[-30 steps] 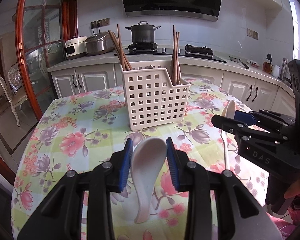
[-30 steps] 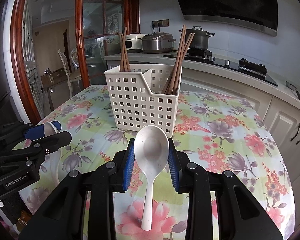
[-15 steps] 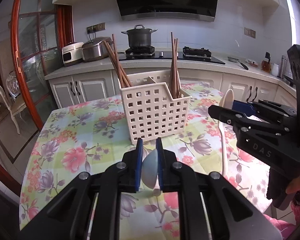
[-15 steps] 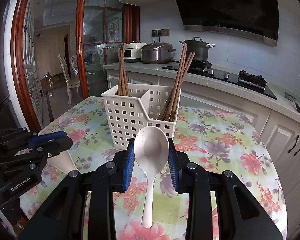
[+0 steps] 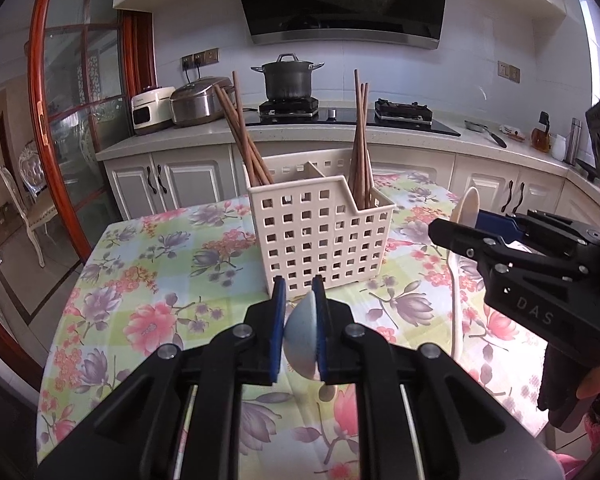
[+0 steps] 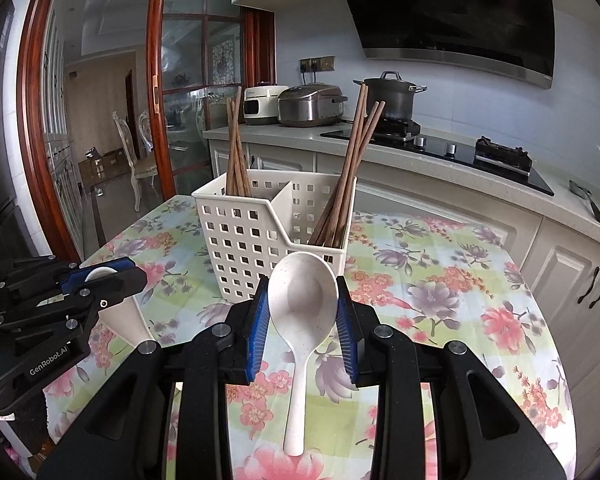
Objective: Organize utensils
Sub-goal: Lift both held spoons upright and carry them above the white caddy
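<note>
right view shows right tongs point(image 6: 303, 312) spoon point(image 6: 302, 300) bowl face-on; left view edge-on.

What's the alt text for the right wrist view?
The right tongs grip a white rice spoon by its bowl, handle hanging down, in front of a white slotted utensil basket holding chopsticks on a floral tablecloth.
</note>
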Demonstrator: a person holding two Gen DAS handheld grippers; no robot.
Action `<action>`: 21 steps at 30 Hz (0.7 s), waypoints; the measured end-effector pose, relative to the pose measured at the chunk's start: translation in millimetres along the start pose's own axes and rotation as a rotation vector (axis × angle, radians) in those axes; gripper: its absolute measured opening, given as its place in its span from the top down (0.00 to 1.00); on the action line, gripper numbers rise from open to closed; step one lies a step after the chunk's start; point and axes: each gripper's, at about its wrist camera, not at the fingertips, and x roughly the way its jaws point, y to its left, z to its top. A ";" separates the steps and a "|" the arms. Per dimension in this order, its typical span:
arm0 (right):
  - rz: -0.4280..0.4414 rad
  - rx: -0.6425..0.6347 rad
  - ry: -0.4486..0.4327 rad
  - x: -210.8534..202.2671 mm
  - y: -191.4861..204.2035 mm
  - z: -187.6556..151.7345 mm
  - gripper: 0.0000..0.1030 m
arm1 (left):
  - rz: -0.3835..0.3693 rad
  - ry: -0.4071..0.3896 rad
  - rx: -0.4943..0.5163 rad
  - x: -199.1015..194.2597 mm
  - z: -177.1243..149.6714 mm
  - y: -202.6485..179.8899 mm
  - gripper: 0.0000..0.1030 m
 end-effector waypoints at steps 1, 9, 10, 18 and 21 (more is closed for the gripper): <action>-0.002 -0.003 -0.006 1.0 -0.2 2.6 0.70 | 0.002 -0.001 0.005 0.0 2.1 -0.9 0.88; -0.002 0.004 -0.050 8.2 -7.2 24.1 0.70 | 0.022 -0.006 0.036 -2.9 36.8 -0.1 0.88; -0.003 0.004 -0.055 9.2 -7.7 26.4 0.70 | 0.025 -0.010 0.040 -4.1 40.0 0.4 0.88; -0.001 0.007 -0.094 16.1 -9.5 44.0 0.70 | 0.048 -0.051 0.048 -17.8 68.6 3.8 0.88; -0.005 0.001 -0.105 17.3 -8.5 51.3 0.70 | 0.044 -0.050 0.048 -20.0 79.1 6.0 0.88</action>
